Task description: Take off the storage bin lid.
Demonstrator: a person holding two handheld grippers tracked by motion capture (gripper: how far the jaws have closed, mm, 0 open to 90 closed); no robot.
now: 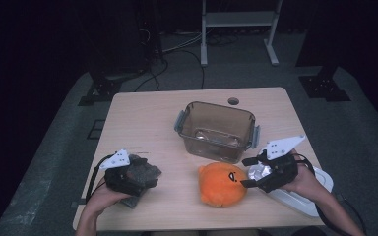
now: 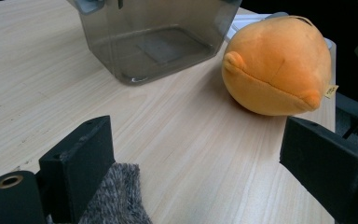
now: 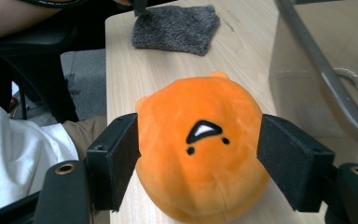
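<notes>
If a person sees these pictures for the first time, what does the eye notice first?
The bright orange plush toy at the table's near edge stands out first, with the right gripper open around it. Behind it stands an empty clear container, and the left gripper rests over a grey cloth at the near left.

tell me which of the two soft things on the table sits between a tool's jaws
The orange plush, straddled by the right tool. The grey knitted cloth lies flat by the left tool, whose jaws stand wide open.
</notes>
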